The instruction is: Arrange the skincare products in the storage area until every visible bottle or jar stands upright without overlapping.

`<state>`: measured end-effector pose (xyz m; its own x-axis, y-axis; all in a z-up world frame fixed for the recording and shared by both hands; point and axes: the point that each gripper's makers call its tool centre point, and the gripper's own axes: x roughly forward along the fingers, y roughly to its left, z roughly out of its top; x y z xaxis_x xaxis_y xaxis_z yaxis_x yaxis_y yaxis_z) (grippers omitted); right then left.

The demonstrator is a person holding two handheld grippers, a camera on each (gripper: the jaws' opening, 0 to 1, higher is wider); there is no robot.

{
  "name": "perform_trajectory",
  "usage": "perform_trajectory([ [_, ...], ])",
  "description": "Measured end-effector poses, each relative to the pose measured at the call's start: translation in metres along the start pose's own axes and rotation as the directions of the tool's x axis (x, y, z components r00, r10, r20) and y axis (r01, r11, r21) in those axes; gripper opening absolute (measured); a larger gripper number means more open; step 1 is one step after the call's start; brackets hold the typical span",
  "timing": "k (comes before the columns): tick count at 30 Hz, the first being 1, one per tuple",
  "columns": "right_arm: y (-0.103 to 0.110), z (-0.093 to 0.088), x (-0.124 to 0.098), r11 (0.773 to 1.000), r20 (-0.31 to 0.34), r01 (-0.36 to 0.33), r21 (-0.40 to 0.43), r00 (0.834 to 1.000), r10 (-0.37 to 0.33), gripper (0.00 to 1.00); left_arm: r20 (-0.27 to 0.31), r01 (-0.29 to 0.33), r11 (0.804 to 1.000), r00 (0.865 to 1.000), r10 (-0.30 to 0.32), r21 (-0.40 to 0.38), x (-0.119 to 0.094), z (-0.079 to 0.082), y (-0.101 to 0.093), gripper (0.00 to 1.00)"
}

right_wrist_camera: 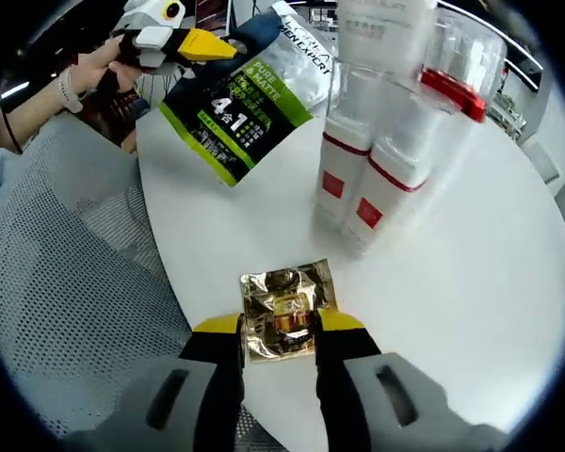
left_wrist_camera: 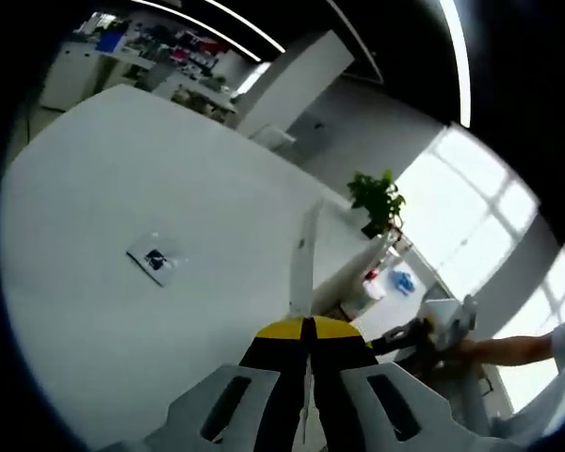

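Your right gripper [right_wrist_camera: 278, 330] clamped a crinkled gold foil sachet [right_wrist_camera: 281, 309] at the round white table's [right_wrist_camera: 471, 273] near edge; your left gripper [right_wrist_camera: 193, 42] held the dark green-labelled pouch [right_wrist_camera: 245, 94] aloft, far-left of the red-banded white bottles [right_wrist_camera: 372, 188].

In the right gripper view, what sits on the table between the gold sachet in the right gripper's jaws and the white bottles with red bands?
Nothing: in the right gripper view, bare white table separates the gold sachet from the white bottles.
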<state>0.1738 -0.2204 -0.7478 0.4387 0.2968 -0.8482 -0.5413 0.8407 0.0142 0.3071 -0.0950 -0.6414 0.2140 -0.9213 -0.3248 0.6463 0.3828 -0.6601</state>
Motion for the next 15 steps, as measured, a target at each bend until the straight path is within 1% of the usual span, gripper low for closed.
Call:
perform_trajectory([
  [2, -0.006, -0.004, -0.003, 1.0, -0.002, 0.011, 0.014, 1.0, -0.011, 0.29, -0.008, -0.001, 1.0, 1.0, 0.001, -0.008, 0.004, -0.003, 0.0, 0.0],
  [6, -0.023, -0.013, -0.008, 0.997, -0.006, 0.055, 0.053, 0.999, -0.054, 0.29, -0.024, -0.004, 1.0, 1.0, 0.003, -0.018, 0.011, -0.008, -0.001, 0.0],
  [10, -0.036, -0.019, -0.013, 0.991, -0.002, 0.089, 0.098, 0.996, -0.089, 0.29, -0.024, -0.007, 0.999, 1.0, 0.006, -0.04, 0.015, -0.012, 0.0, 0.0],
  [12, -0.038, -0.02, -0.014, 0.987, -0.003, 0.096, 0.127, 0.995, -0.096, 0.29, -0.03, -0.008, 0.999, 1.0, 0.006, -0.05, 0.017, -0.015, 0.001, 0.0],
  [15, -0.034, -0.018, -0.017, 0.987, -0.002, 0.103, 0.124, 0.995, -0.103, 0.29, -0.035, -0.012, 0.998, 0.999, 0.01, -0.064, 0.018, -0.018, 0.002, 0.0],
])
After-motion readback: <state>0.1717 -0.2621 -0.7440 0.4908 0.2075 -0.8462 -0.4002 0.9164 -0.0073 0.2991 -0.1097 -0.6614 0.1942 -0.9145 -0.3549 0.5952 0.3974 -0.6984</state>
